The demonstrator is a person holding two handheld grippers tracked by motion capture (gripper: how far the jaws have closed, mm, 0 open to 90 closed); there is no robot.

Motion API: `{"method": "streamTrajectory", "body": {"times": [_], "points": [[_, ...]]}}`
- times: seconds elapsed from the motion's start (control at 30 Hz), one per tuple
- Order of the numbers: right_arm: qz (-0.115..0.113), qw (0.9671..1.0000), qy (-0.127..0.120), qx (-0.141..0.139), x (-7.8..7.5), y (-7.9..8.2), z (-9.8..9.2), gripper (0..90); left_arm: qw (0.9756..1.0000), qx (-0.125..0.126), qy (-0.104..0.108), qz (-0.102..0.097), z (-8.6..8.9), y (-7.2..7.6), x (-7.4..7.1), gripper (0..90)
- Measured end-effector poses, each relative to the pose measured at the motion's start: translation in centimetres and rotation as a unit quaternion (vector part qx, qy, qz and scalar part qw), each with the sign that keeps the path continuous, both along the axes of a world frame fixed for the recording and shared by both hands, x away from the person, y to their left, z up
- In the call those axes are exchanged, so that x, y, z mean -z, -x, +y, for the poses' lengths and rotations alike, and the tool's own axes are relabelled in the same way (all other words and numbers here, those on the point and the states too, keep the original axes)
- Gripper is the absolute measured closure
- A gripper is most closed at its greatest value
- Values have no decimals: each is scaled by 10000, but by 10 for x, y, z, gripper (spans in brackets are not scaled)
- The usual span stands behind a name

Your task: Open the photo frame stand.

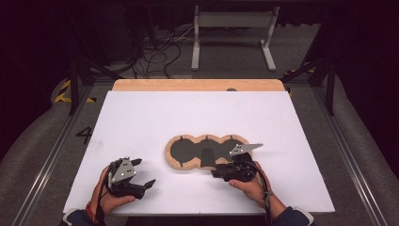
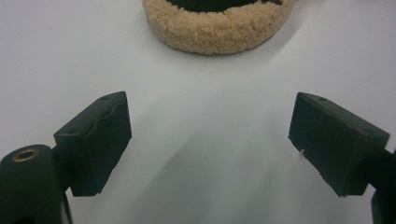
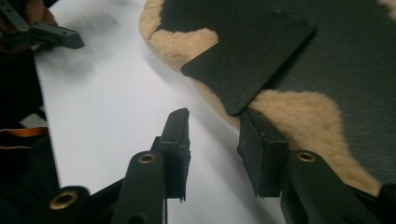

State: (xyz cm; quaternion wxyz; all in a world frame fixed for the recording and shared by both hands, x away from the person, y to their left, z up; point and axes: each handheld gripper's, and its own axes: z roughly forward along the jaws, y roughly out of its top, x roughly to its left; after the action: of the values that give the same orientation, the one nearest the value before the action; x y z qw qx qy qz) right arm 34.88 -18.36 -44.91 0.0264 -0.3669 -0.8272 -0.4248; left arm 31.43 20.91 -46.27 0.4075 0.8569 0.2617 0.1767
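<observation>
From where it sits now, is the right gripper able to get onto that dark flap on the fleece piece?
Probably yes. The right gripper is open beside the dark flap, whose corner hangs over the fleece piece at one jaw's tip. Bare white table lies between the jaws; nothing blocks the way.

White tabletop (image 1: 141, 122), plain, with a light wooden strip at its far edge. Fleece mat (image 1: 175, 160): tan, woolly rim around a black, three-lobed centre; a black flap (image 3: 252, 60) lies over the rim. Left tongs (image 1: 141, 174) and right tongs (image 1: 217, 170): black, each with a grey metal plate. Floor (image 1: 357, 141): grey.
</observation>
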Motion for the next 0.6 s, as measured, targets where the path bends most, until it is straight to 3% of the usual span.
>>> {"method": "streamTrajectory", "body": {"times": [0.1,0.23,0.3,0.4,0.43,0.47,0.6], "points": [[66,10000,-65,31,0,-1,1,596,10000,-9,-6,18,0,0,0,134],[359,9984,-390,199,-2,-5,1,577,10000,-18,8,22,-1,0,1,133],[386,9975,-499,311,-4,-8,2,564,10000,-14,15,47,-1,0,1,135],[696,9929,-852,453,-4,-13,0,535,10000,-11,-10,73,-2,-1,1,135],[696,9929,-852,453,-4,-13,0,535,10000,-11,-10,73,-2,-1,1,135],[980,9877,-1073,575,-3,-16,-2,520,10000,-12,3,97,-2,-1,2,135],[1368,9776,-1395,777,0,-20,-6,539,9999,4,-41,156,-4,-2,4,135]]}}
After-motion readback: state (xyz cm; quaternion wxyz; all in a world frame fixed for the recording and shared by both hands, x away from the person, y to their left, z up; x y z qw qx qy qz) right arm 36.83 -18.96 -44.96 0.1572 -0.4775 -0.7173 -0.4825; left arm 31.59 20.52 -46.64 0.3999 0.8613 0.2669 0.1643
